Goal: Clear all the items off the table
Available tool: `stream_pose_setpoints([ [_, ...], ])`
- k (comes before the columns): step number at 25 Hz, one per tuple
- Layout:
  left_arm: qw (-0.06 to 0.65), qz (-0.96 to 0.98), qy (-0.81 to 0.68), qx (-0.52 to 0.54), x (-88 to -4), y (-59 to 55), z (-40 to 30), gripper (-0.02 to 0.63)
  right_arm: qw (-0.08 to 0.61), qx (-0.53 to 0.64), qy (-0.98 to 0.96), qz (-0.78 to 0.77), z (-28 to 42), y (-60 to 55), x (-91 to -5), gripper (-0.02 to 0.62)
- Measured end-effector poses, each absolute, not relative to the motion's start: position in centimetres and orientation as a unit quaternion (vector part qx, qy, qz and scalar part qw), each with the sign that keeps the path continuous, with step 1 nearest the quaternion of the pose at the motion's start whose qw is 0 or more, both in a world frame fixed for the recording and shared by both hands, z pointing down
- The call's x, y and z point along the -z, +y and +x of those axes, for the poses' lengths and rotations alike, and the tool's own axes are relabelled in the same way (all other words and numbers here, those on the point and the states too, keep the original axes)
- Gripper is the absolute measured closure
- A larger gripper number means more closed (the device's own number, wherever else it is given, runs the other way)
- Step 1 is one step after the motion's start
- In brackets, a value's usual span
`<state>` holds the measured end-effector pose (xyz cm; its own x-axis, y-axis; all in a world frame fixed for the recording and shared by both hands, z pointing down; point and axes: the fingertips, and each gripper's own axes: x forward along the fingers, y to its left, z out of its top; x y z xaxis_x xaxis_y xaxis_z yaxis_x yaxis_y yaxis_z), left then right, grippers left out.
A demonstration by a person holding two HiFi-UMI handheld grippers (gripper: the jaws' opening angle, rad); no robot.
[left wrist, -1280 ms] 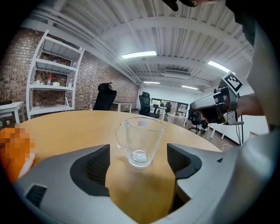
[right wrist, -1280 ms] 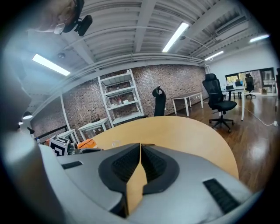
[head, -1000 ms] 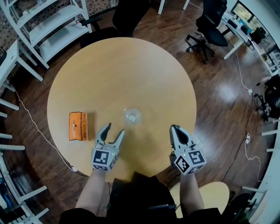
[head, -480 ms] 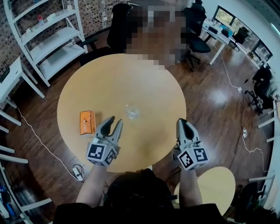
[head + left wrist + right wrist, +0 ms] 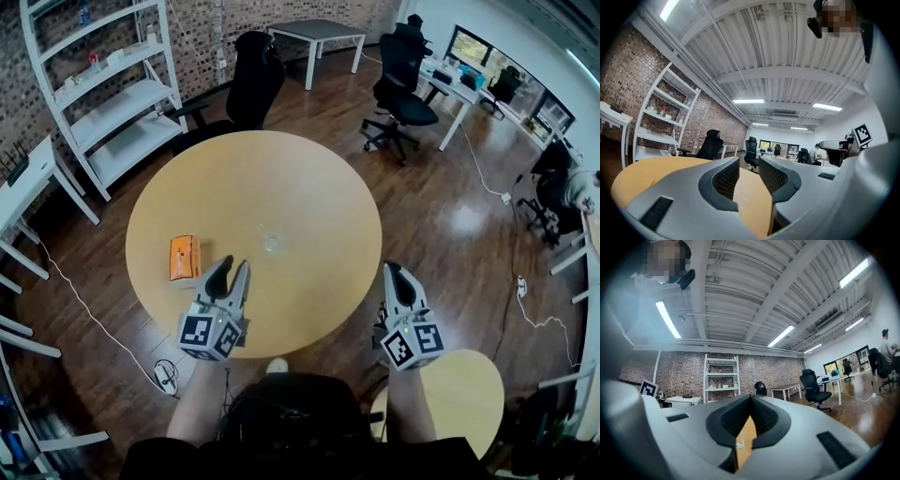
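Observation:
A round wooden table [image 5: 281,178] holds an orange packet [image 5: 184,258] at its left and a clear glass [image 5: 273,241] near the middle. My left gripper [image 5: 234,265] hovers over the table's near edge, right of the packet and short of the glass. Its jaws have just been closing and now stand a little apart with nothing between them [image 5: 749,161]. My right gripper [image 5: 392,270] hangs off the table's right rim, shut and empty. In the right gripper view [image 5: 750,398] the glass [image 5: 739,442] shows through the slit under the tips.
A white shelf unit [image 5: 103,84] stands at the back left, with a white side table [image 5: 28,178] at the left edge. Black office chairs [image 5: 253,70] [image 5: 403,84] stand behind the table. A smaller round wooden top [image 5: 469,394] is at the lower right. A cable [image 5: 94,309] lies on the floor.
Both grippers have drawn back from the glass toward the table's near edge and risen. The left jaws have narrowed. The table now looks smaller and further off.

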<state>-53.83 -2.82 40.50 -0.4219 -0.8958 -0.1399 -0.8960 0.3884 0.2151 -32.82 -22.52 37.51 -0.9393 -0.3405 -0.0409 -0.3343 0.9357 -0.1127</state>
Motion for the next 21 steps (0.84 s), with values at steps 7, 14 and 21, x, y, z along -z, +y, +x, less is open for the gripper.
stream_pose_setpoints([
  [7, 0.002, -0.534, 0.834, -0.137, -40.3, -1.6, -50.1, 0.472, 0.028, 0.051, 0.983, -0.174, -28.6, -22.2, -38.1, 0.594],
  [14, -0.015, -0.504, 0.847, -0.168, -41.7, 0.7, -48.8, 0.472, 0.026, 0.066, 0.982, -0.173, -26.4, -22.3, -39.8, 0.594],
  [21, -0.007, -0.482, 0.857, -0.179, -41.5, 2.5, -48.2, 0.472, 0.029, 0.065, 0.982, -0.173, -25.0, -22.5, -39.7, 0.594],
])
